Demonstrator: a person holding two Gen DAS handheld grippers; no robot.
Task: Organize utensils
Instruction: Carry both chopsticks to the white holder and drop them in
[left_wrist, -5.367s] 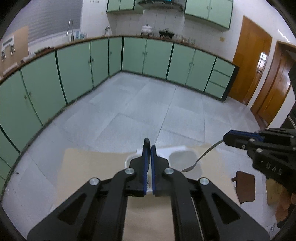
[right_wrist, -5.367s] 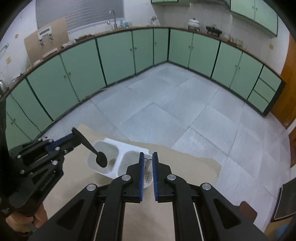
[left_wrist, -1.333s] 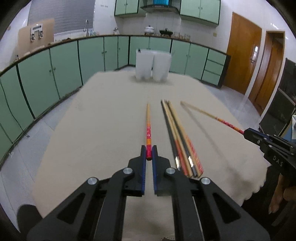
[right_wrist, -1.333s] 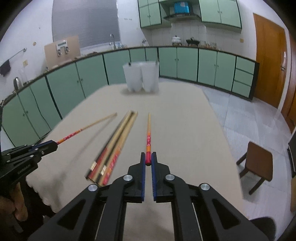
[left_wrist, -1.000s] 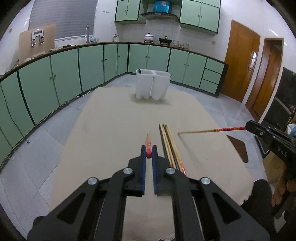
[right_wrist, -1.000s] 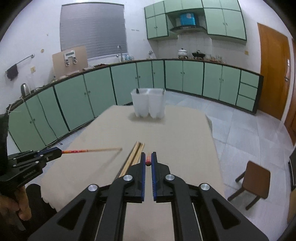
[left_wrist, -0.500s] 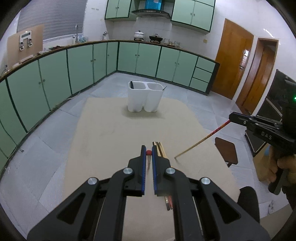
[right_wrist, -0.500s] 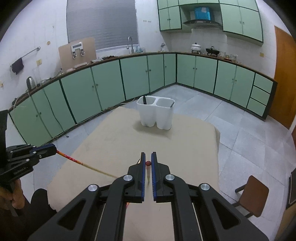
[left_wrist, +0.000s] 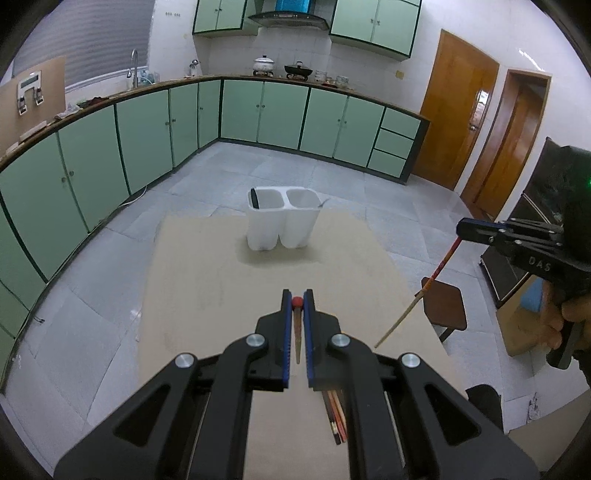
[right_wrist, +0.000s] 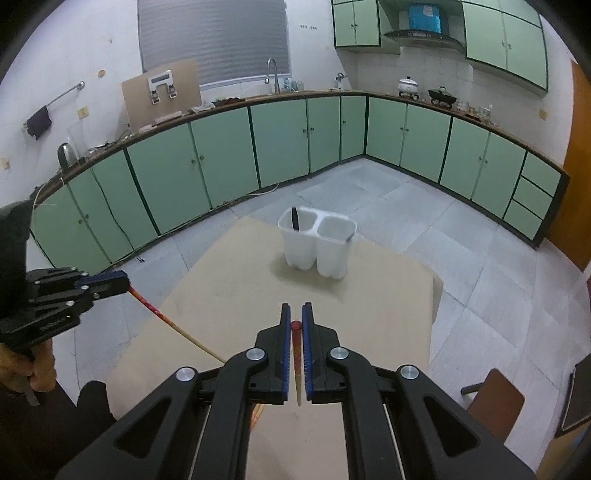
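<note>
Left gripper (left_wrist: 297, 302): matte black linkage arms, triangular cut-outs, four silver round screw heads across pivots. Fingers (left_wrist: 284, 332) black with blue ribbed pads on inner faces. Right gripper (right_wrist: 296, 320): same build, same blue pads, same silver screws. From side: black pistol-style body, small dark screws along finger arm, raised "DAS" lettering on right unit, green LED on black housing above it. Hand (left_wrist: 561, 321) bare on grip; dark clothing at frame bottom.
</note>
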